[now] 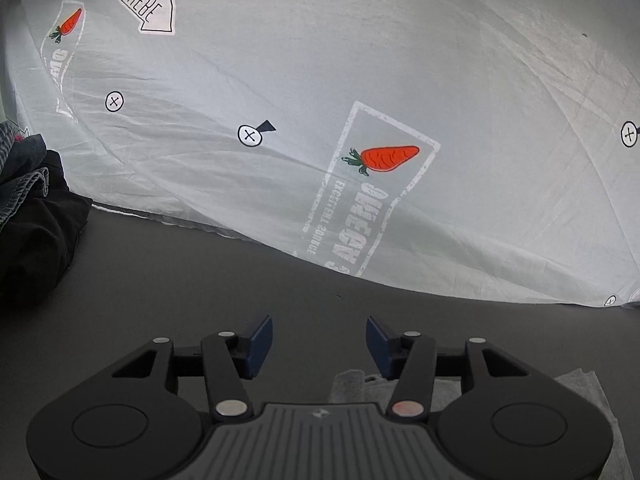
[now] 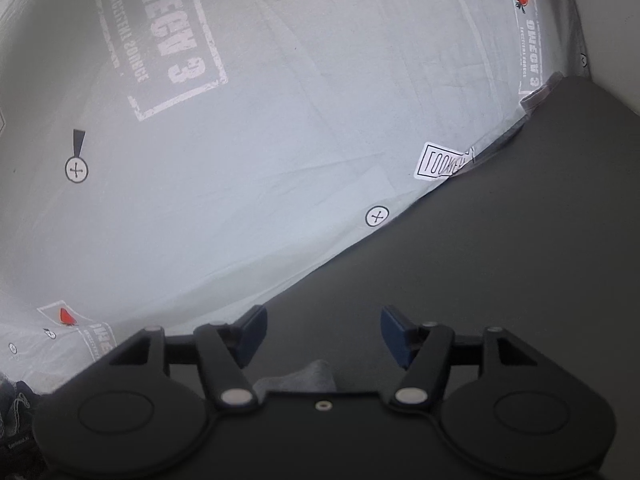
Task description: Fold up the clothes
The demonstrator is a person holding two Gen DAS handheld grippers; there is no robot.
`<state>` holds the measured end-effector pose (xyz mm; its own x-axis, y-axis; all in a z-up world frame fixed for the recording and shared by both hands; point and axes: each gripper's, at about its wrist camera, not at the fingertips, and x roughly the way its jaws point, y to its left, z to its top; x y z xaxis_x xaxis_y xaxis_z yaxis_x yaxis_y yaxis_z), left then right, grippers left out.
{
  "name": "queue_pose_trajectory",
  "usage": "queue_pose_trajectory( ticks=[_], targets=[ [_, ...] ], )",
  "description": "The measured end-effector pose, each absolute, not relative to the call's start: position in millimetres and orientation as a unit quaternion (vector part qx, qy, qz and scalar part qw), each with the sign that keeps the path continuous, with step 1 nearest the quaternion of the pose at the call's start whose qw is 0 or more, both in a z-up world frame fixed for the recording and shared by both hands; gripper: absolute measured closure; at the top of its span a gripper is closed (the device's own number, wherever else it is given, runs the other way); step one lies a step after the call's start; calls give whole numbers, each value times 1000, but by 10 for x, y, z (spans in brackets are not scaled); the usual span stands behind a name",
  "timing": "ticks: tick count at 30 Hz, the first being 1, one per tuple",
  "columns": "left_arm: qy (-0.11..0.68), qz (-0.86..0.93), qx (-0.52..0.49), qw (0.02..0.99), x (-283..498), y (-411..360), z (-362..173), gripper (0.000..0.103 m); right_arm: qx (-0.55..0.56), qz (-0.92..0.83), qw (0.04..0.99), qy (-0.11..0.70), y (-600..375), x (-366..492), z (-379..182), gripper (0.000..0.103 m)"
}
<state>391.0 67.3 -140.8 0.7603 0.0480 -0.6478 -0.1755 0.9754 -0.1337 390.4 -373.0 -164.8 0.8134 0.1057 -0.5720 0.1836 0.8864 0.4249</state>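
In the left wrist view my left gripper (image 1: 319,336) stands open over a smooth dark grey surface (image 1: 200,280), with nothing between its blue pads. A pale grey piece of cloth (image 1: 349,385) lies just under and behind the fingers, and it spreads out to the right. My right gripper (image 2: 323,324) in the right wrist view is open too, its pads apart and empty. A corner of the same pale grey cloth (image 2: 318,372) peeks out beneath it.
A white sheet (image 1: 360,60) printed with carrots, arrows and crossed circles covers the far side; its edge (image 2: 360,240) runs diagonally across the dark surface (image 2: 500,260). A heap of dark clothes and denim (image 1: 32,208) sits at the left, also showing as dark clothes (image 2: 16,408).
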Motion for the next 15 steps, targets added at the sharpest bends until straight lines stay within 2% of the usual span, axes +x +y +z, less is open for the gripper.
queue_pose_trajectory(
  ticks=[1, 3, 5, 6, 15],
  targets=[
    [352, 53, -99, 929, 3863, 667, -1441, 32, 223, -19, 924, 311, -3700, 3844, -1685, 20],
    [380, 40, -113, 917, 3782, 665, -1519, 24, 196, -9, 924, 327, -3631, 3728, -1775, 17],
    [411, 26, -134, 901, 3715, 690, -1630, 24, 173, 4, 921, 350, -3543, 3622, -1891, 11],
    [424, 20, -143, 894, 3686, 707, -1682, 24, 162, 9, 918, 362, -3497, 3577, -1955, 4],
    [485, -22, -188, 854, 3680, 824, -2060, 18, 116, 57, 896, 424, -3218, 3478, -2324, 1]
  ],
)
